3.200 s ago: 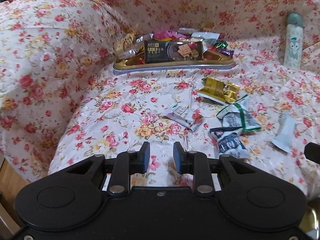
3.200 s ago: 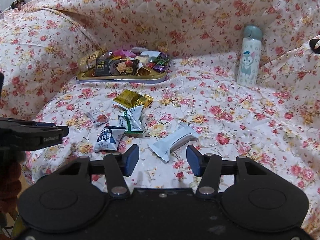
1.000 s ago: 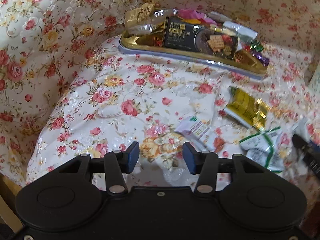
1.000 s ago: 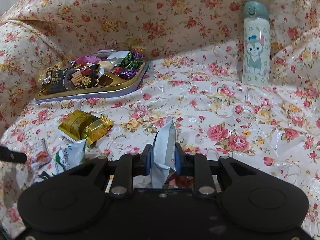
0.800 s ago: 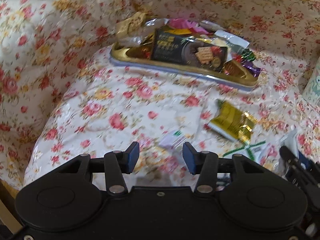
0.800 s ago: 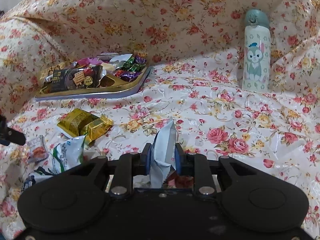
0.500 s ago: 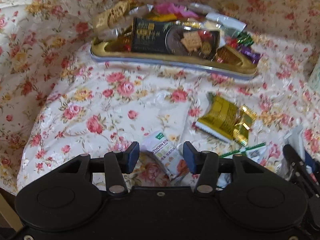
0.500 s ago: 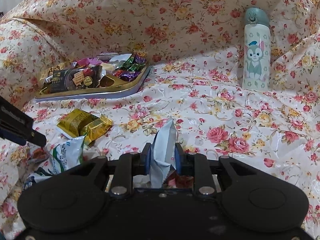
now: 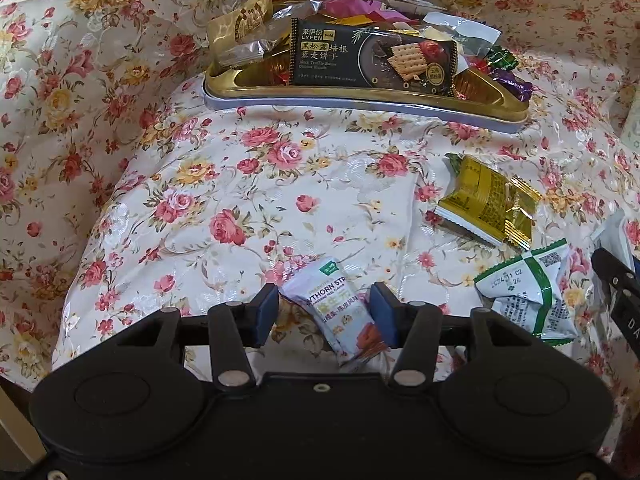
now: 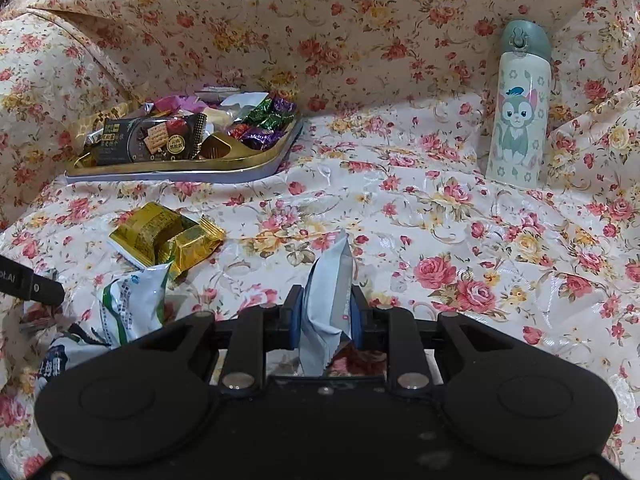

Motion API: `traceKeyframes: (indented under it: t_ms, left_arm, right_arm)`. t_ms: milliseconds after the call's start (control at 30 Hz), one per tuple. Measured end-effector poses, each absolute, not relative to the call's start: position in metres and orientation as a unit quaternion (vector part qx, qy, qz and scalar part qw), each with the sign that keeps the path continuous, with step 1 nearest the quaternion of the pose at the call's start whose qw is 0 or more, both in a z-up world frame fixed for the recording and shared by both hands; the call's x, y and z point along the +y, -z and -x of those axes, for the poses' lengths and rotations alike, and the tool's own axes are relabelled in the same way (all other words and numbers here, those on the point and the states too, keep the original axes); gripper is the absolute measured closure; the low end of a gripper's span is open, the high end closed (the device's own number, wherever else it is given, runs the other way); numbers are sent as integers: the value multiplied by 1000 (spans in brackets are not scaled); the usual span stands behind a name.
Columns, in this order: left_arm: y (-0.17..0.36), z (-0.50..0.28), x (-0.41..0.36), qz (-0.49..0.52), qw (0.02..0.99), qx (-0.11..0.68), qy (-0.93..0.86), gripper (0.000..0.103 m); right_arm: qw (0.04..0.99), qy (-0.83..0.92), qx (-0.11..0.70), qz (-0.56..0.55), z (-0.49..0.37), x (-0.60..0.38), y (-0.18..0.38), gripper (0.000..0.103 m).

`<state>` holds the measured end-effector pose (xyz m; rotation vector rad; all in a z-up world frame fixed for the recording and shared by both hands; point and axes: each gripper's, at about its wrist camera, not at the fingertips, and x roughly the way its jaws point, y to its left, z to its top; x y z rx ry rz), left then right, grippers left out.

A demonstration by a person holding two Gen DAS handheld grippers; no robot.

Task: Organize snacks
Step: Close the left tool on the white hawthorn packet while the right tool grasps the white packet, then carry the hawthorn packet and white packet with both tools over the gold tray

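Note:
My left gripper [image 9: 324,314] hovers low over the floral cloth, its jaws opening, with a white hawthorn strip packet [image 9: 340,312] lying between the pads and not pressed by them. My right gripper [image 10: 325,314] is shut on a pale blue-white snack packet [image 10: 326,292] that stands upright between the pads. A gold tray [image 9: 360,98] [image 10: 248,160] piled with snacks, among them a black biscuit pack [image 9: 372,56], sits at the back. A gold packet [image 9: 486,202] [image 10: 164,234] and a green-and-white packet [image 9: 528,292] [image 10: 128,304] lie loose on the cloth.
A flowered cloth covers the seat, the left armrest and the backrest. A cat-print bottle [image 10: 518,108] with a grey-green cap stands upright at the back right. A dark blue-and-white packet [image 10: 56,360] lies at the left edge of the right wrist view, beside the left gripper's black arm [image 10: 30,280].
The left gripper came down and forward until the hawthorn packet lay between its jaws, which stand a little wider. The right gripper keeps its hold on the pale packet, barely moving.

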<state>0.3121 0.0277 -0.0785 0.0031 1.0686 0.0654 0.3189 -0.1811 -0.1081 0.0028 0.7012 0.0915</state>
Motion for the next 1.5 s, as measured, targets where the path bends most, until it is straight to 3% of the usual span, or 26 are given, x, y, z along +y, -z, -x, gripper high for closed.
traceKeyframes:
  t_ms: [167, 333, 433, 1500]
  left_arm:
    - [78, -313, 29, 7, 860, 510, -30, 46]
    - [76, -311, 30, 23, 862, 505, -22, 60]
    - [74, -308, 30, 26, 865, 501, -12, 62]
    - [36, -157, 36, 22, 867, 497, 36, 63]
  right_arm:
    - [933, -42, 357, -1, -319, -181, 105, 79]
    - [928, -39, 370, 0, -313, -180, 101, 79]
    - [924, -44, 380, -13, -307, -182, 97, 79]
    - [917, -153, 369, 0, -146, -169, 37, 79]
